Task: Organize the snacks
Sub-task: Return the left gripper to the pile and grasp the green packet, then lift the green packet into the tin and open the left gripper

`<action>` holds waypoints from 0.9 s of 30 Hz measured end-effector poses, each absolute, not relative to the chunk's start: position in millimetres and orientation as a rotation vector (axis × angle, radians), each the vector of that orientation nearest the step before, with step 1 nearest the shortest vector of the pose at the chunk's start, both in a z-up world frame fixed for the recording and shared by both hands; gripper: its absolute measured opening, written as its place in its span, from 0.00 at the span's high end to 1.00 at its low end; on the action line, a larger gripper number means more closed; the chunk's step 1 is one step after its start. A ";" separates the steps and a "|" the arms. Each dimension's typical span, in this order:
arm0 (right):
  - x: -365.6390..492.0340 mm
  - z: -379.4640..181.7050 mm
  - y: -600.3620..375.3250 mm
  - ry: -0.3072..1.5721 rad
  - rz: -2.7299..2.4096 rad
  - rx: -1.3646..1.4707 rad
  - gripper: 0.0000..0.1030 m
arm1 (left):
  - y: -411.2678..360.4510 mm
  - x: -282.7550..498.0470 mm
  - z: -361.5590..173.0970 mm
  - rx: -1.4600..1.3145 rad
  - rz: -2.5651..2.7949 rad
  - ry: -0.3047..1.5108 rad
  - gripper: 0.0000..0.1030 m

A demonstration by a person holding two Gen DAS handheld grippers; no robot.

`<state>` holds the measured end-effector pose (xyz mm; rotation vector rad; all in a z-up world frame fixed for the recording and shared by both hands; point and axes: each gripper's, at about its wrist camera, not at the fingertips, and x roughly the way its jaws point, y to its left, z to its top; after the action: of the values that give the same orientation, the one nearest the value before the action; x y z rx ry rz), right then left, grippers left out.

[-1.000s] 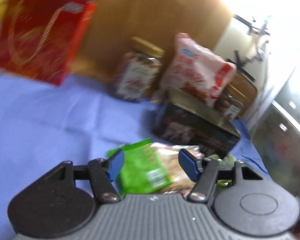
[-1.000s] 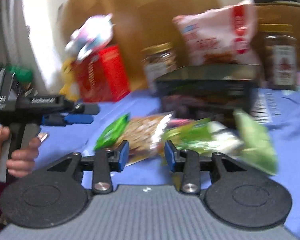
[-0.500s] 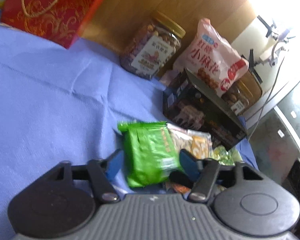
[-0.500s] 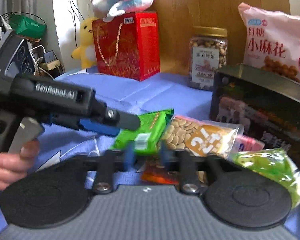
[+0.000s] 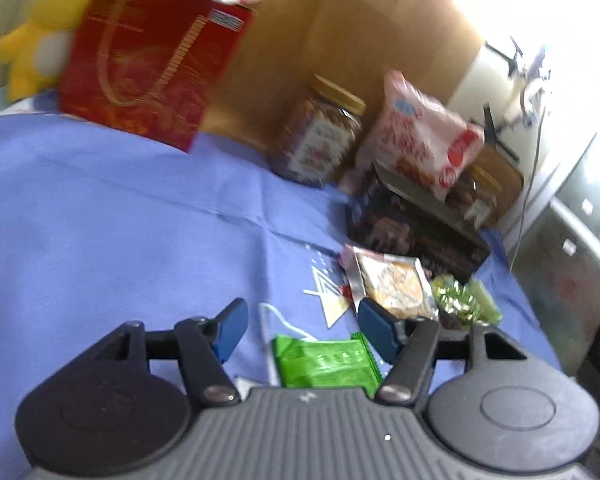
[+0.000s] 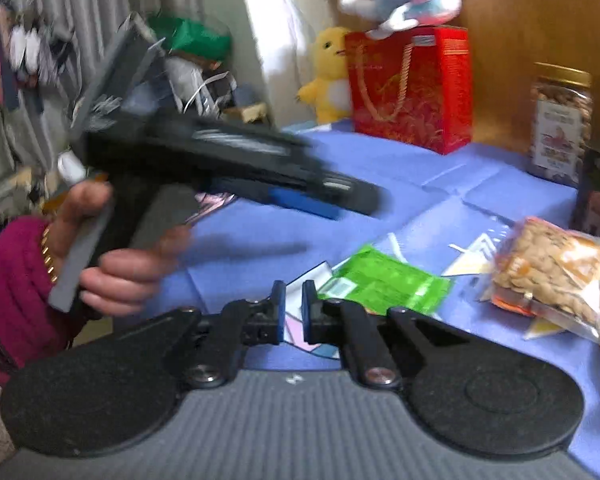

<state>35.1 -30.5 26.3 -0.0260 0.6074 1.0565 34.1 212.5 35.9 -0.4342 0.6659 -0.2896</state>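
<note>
Left gripper (image 5: 300, 322) jaws apart with nothing between the pads; they have just widened again. Right gripper (image 6: 293, 308) jaws drawn nearly together, a thin gap left and nothing pinched. The green pack (image 5: 326, 362) lies flat on the blue cloth (image 5: 120, 220), just under and between the left jaws in the left wrist view, apart from both pads. In the right wrist view it sits just past the right fingertips, not touching. The nut pack (image 5: 392, 284) lies a little beyond, next to the dark box (image 5: 420, 232), with a jar (image 5: 320, 140) and pink bag (image 5: 424, 140) behind. Risks — the green pack is thin and flat, so pads closing from above may skate over the film or bunch up cloth instead. Both frames are blurred, so aim looks uncertain; a fast sweep could shove the pack into the nut pack. The two grippers are close together — they could clash over the same pack.
</note>
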 end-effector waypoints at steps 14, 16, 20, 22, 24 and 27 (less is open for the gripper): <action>55.0 11.0 -49.6 0.723 0.872 0.055 0.53 | 194.0 32.3 10.4 -0.510 -0.387 0.786 0.38; 55.0 8.7 -42.2 0.720 0.867 0.005 0.54 | 187.7 37.2 1.4 -0.497 -0.371 0.827 0.52; 52.0 9.6 -31.0 0.677 0.862 -0.091 0.70 | 182.3 32.6 2.6 -0.464 -0.352 0.813 0.63; 50.7 10.8 -33.5 0.665 0.863 -0.089 0.72 | 182.3 32.8 6.2 -0.502 -0.391 0.812 0.63; 50.4 16.4 -41.3 0.634 0.862 -0.060 0.74 | 178.1 33.6 15.9 -0.494 -0.431 0.791 0.63; 51.2 28.3 -56.2 0.557 0.824 -0.031 0.74 | 156.1 43.4 35.2 -0.410 -0.465 0.752 0.63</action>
<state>51.2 -56.2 28.3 -0.0309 0.5569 0.8243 43.4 156.1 35.2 -0.4097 0.7523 -0.4654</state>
